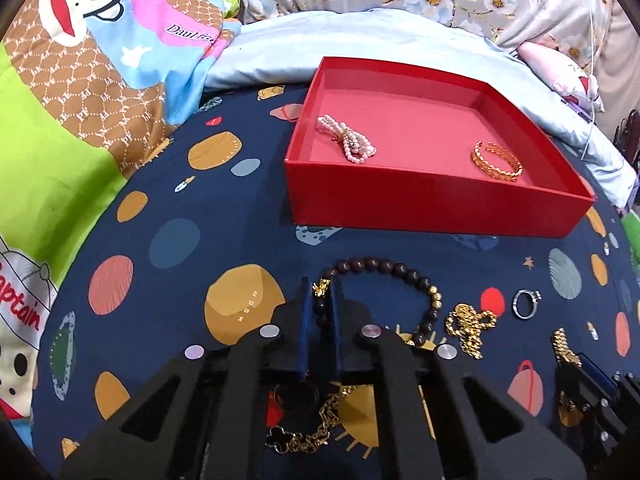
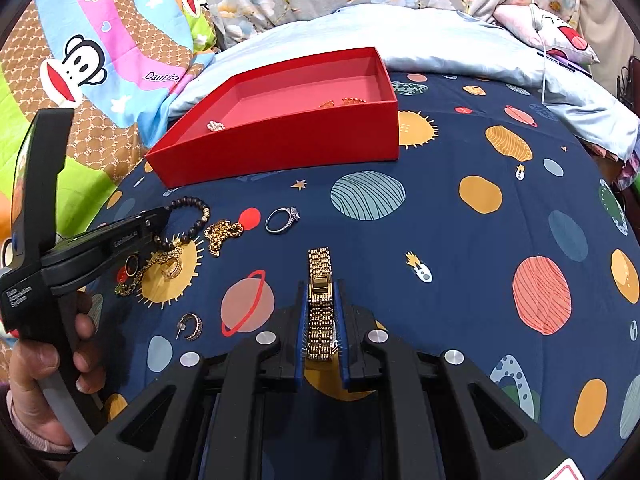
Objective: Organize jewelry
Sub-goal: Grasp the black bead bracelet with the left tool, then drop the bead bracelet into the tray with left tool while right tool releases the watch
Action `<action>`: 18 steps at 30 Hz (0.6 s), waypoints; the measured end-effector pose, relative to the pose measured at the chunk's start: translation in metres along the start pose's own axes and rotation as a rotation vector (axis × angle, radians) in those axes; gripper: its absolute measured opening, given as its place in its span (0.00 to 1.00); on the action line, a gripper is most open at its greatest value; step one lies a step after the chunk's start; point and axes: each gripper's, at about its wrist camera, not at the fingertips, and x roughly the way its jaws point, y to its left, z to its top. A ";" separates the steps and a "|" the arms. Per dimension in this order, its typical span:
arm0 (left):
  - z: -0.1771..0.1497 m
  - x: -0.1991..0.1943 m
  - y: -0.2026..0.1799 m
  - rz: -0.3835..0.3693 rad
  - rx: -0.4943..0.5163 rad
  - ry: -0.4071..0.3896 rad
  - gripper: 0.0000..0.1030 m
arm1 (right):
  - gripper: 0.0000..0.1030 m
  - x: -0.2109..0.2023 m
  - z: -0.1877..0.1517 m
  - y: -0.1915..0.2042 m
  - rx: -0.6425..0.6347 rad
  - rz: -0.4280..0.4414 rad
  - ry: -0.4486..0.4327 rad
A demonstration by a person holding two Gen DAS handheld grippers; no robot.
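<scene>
In the left wrist view my left gripper [image 1: 321, 290] is shut on a dark bead bracelet [image 1: 384, 266], gripping it beside its gold charm; the bracelet lies on the navy planet-print sheet. My right gripper [image 2: 320, 294] is shut on a gold watch [image 2: 320, 268], whose band sticks out forward over the sheet. The red box [image 1: 440, 210] stands just beyond and holds a pearl piece [image 1: 348, 140] and a gold bangle [image 1: 498, 164]. Loose on the sheet are a gold chain [image 1: 468, 328], a silver ring [image 2: 282, 219], a hoop earring [image 2: 192, 326] and a black-clover necklace [image 1: 312, 428].
A person's hand [image 2: 36, 380] holds the left gripper's handle at the left of the right wrist view. Cartoon-print bedding [image 1: 80, 80] and a pale blue quilt [image 2: 440, 36] rise behind the box. Open sheet [image 2: 500, 220] stretches to the right of the watch.
</scene>
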 end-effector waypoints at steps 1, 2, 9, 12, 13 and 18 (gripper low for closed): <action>-0.001 -0.003 0.002 -0.014 -0.009 0.000 0.08 | 0.11 0.000 0.000 0.000 0.001 0.001 -0.001; -0.001 -0.006 0.003 -0.021 -0.015 -0.003 0.07 | 0.11 -0.001 0.000 0.000 0.001 0.000 -0.004; 0.001 -0.051 0.009 -0.067 -0.019 -0.067 0.07 | 0.11 -0.013 0.002 0.008 -0.026 -0.017 -0.046; 0.006 -0.069 0.011 -0.088 -0.022 -0.097 0.07 | 0.11 -0.022 0.008 0.012 -0.028 0.000 -0.063; 0.008 -0.074 0.011 -0.094 -0.022 -0.105 0.07 | 0.11 -0.024 0.011 0.012 -0.018 0.019 -0.065; 0.029 -0.099 0.008 -0.125 -0.009 -0.162 0.07 | 0.11 -0.040 0.040 0.012 -0.018 0.044 -0.124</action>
